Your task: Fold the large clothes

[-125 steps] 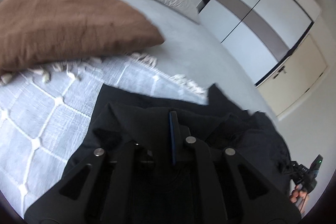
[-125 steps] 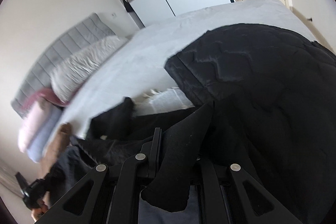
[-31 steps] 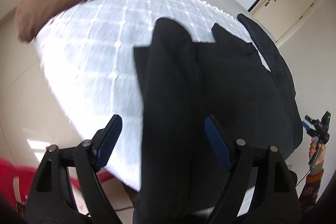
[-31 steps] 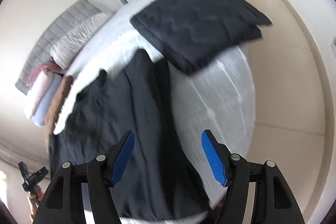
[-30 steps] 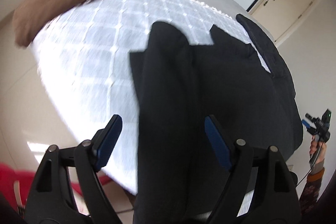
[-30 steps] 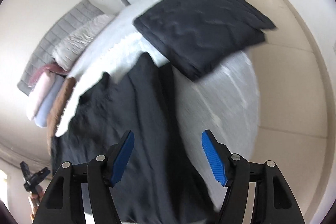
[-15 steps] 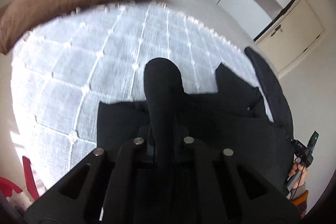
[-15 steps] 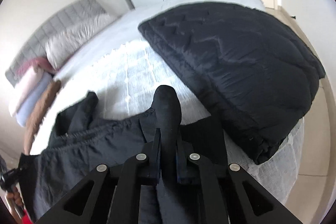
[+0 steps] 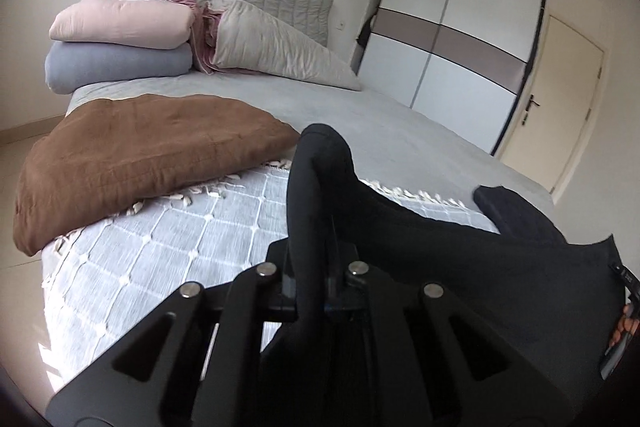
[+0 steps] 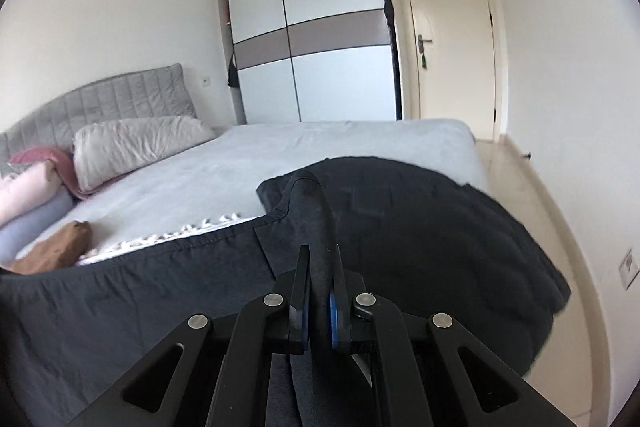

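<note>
A large black garment (image 9: 460,251) is stretched between both grippers above the bed. My left gripper (image 9: 316,255) is shut on one bunched end of it, which sticks up between the jaws. My right gripper (image 10: 318,267) is shut on the other end (image 10: 308,211); the garment's hemmed edge (image 10: 140,267) runs off to the left. The part hanging below both grippers is hidden.
The bed (image 9: 360,119) carries a white patterned fringed throw (image 9: 168,247), a brown blanket (image 9: 132,155), stacked folded bedding (image 9: 120,39) and pillows at the grey headboard. A dark quilted duvet (image 10: 440,227) lies at the foot corner. A wardrobe (image 10: 320,39) and a door (image 10: 448,35) stand beyond.
Both grippers closed on the garment's ends about half a second ago. Since then they have lifted and tilted up, so the garment hangs stretched between them instead of lying on the bed.
</note>
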{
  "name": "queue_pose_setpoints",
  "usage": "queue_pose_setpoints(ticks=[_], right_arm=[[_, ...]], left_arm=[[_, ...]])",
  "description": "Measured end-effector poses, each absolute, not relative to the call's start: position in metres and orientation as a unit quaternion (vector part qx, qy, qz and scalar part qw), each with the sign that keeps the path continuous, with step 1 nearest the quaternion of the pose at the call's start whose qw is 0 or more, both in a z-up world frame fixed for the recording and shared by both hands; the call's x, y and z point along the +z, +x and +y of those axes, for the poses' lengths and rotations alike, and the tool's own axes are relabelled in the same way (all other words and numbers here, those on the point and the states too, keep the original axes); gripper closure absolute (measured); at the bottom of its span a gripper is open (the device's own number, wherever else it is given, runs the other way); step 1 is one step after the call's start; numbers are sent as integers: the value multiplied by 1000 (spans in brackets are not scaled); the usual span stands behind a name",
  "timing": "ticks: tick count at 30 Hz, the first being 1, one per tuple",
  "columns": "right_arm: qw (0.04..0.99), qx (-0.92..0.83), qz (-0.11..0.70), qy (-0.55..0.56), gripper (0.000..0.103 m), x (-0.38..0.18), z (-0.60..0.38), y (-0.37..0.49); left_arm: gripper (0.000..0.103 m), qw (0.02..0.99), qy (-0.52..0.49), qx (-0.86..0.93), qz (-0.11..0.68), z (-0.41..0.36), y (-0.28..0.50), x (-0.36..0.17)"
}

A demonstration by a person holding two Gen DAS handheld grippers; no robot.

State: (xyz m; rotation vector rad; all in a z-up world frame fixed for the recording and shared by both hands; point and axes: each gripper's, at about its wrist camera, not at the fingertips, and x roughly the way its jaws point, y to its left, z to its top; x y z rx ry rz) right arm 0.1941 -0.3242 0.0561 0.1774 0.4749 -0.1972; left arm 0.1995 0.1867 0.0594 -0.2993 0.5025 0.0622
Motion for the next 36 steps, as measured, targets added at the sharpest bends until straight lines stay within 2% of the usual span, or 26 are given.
queue_pose_setpoints(ticks=[7,12,17,18,20,22,23,24,25,26,27,29,33,36], right_arm=[[940,-127,313,35,97,-16,-302,281],[905,-129,398,74,96,-78,-317,320],[884,-125,438,109,93,-96,-333,329],[884,-124,437,110,91,-94,-333,326],[888,-127,430,107,87,-86,-331,321],[895,-139,415,93,81,-68,-324,311],[903,-131,400,86,74,-55,-314,304],[910,-120,389,80,61,-46,-305,299],[920,-100,372,70,53,-33,-287,292],[929,-77,359,53,42,-23,-263,286],[933,-51,356,31,34,-17,-240,283],[925,28,379,-25,26,-19,-184,284],[896,102,423,-89,26,-51,-125,290],[896,82,434,-41,25,-62,-162,308]], left_arm=[[95,943,-96,95,304,179,265,-13],[94,903,-115,117,396,188,295,-66],[83,884,-159,118,423,205,294,-74],[82,883,-158,119,425,204,292,-71],[62,881,-138,141,430,200,288,-63],[56,890,-116,151,415,193,277,-44],[51,902,-112,136,395,186,268,-31],[46,911,-103,120,381,177,261,-18],[36,917,-93,111,372,167,257,-9],[30,924,-79,96,362,151,253,1],[27,927,-74,78,359,138,252,6],[25,924,-73,34,374,111,257,5],[25,900,-39,39,431,99,279,-36],[25,881,-21,86,464,142,289,-65]])
